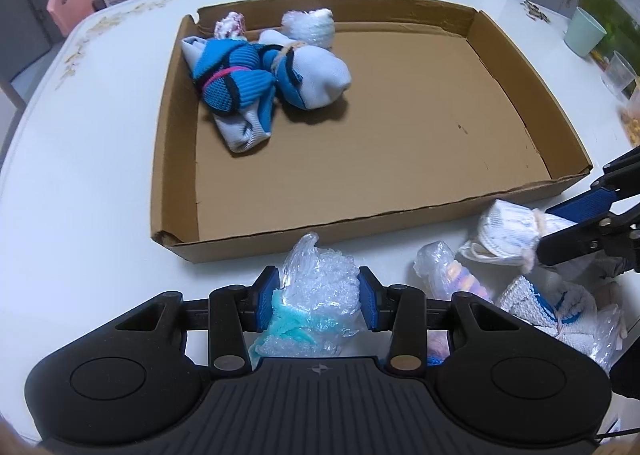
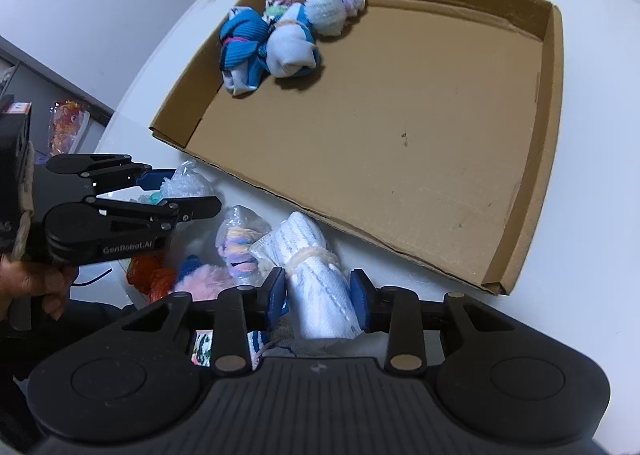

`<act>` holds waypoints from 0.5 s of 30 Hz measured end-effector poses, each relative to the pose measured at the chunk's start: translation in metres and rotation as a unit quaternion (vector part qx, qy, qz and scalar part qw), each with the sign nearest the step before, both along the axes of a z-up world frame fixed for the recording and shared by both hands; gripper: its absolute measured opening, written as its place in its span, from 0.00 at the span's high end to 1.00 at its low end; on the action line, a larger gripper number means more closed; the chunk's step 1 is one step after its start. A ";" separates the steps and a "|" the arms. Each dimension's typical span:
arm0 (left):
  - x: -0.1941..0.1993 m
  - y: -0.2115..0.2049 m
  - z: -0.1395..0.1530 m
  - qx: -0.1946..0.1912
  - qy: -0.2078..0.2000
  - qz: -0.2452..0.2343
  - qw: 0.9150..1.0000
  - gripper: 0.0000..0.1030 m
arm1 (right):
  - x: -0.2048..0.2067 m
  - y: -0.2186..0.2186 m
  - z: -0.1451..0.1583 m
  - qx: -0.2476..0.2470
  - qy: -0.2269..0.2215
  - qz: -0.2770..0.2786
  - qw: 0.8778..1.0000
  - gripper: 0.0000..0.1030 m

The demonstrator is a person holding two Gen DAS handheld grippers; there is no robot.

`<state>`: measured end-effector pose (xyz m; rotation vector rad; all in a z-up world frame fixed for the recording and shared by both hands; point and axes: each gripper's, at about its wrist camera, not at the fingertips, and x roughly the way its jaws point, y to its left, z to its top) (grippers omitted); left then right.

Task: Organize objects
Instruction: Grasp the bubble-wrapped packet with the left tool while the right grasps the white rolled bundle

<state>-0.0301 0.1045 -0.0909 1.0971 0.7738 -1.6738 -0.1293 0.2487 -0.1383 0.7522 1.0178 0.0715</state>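
Note:
A shallow cardboard tray (image 1: 172, 127) (image 2: 516, 255) lies on the white table. In its far left corner lie rolled sock bundles: a blue one (image 1: 228, 75) (image 2: 244, 39), a white and blue one (image 1: 316, 79) (image 2: 292, 51), and bagged ones (image 1: 308, 27) (image 2: 332, 11). My left gripper (image 1: 318, 297) (image 2: 176, 195) is shut on a clear plastic bag with a turquoise sock (image 1: 316, 295) just before the tray's near wall. My right gripper (image 2: 320, 295) (image 1: 560, 227) is shut on a white rolled sock bundle tied with a band (image 2: 316, 279) (image 1: 508, 239).
More bundles lie on the table before the tray: a bagged pastel striped sock (image 1: 456, 275) (image 2: 240, 239), a white and blue roll (image 1: 548, 303), a pink fluffy one (image 2: 204, 279) and an orange one (image 2: 152, 279). A green cup (image 1: 584, 31) and clear containers (image 1: 620, 71) stand at the far right.

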 end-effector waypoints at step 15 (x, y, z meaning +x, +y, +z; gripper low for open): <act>0.004 -0.006 0.046 -0.036 0.017 -0.017 0.999 0.52 | -0.018 -0.022 0.028 0.005 -0.073 -0.030 0.997 0.73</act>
